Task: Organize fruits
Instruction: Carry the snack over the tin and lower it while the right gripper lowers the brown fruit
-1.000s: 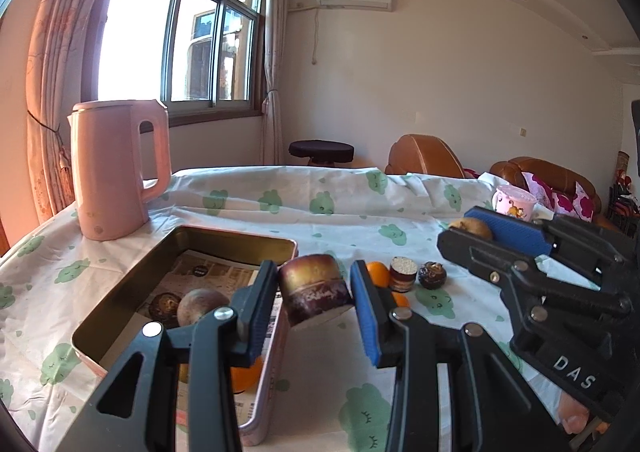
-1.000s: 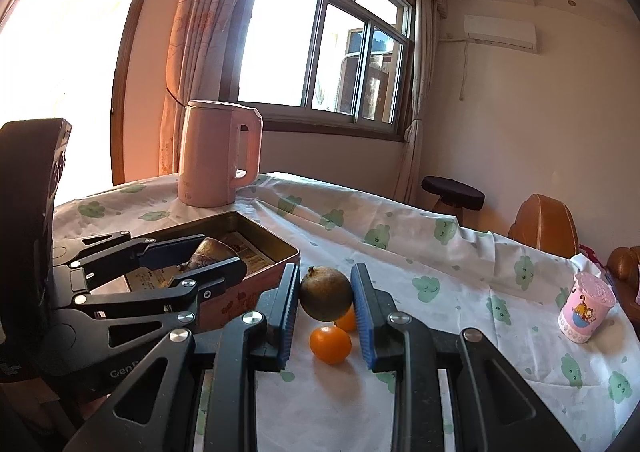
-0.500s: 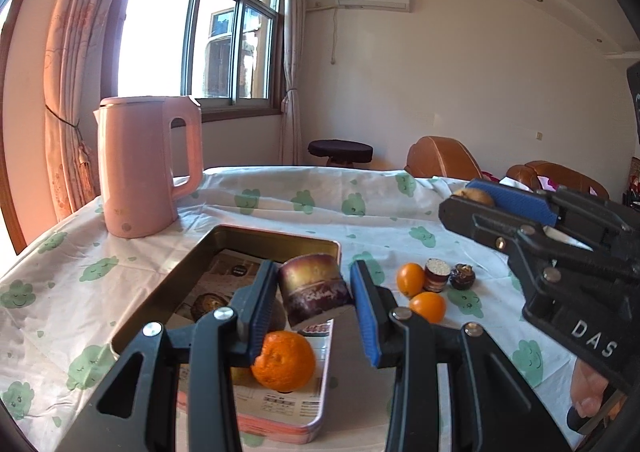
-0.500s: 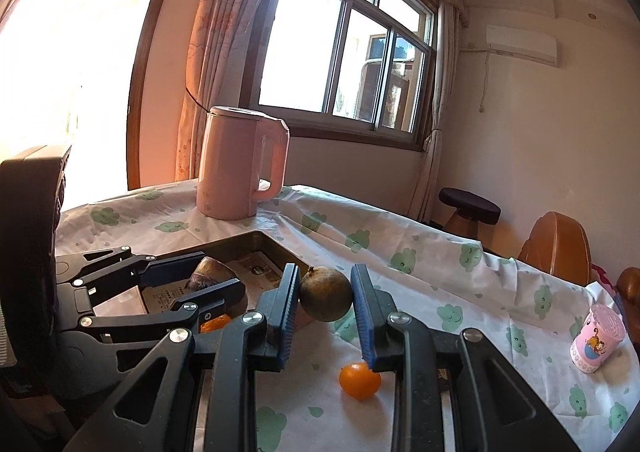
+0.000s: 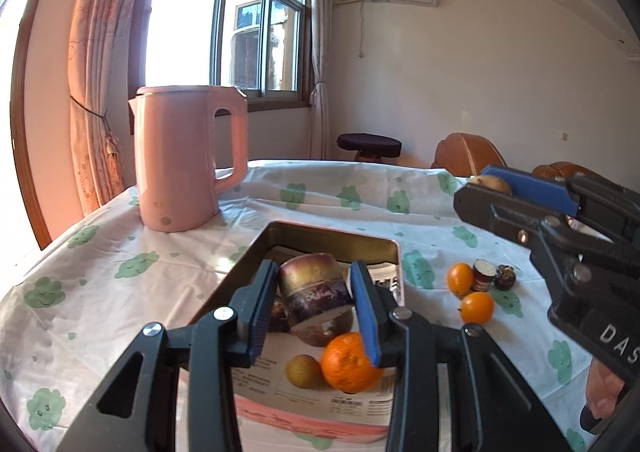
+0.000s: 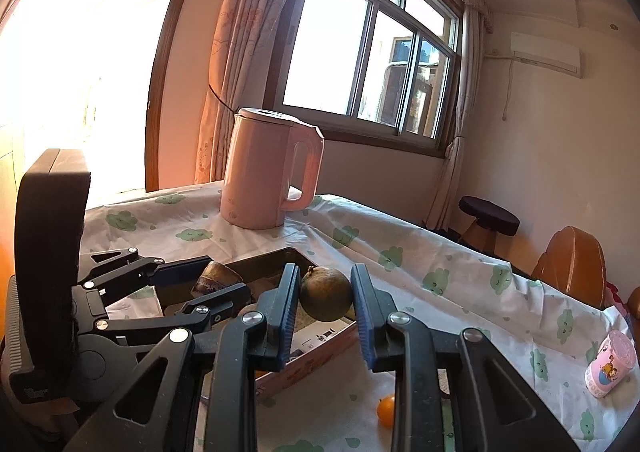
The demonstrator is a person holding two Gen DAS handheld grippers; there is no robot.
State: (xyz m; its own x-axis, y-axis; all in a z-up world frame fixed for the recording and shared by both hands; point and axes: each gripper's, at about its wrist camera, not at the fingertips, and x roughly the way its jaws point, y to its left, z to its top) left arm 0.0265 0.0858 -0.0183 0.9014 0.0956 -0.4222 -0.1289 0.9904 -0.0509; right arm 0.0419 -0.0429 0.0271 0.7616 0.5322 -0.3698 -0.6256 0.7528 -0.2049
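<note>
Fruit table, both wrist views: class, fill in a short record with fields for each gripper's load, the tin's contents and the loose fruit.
left gripper: shut on sugarcane piece, above tin
right gripper: shut on brown round fruit
tin contents: orange, small yellowish fruit
loose on tablecloth: two kumquats
also there: pink kettle

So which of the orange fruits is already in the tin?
The big mandarin, lying inside the tin beside the left tongs. The two small oranges remain on the tablecloth.
</note>
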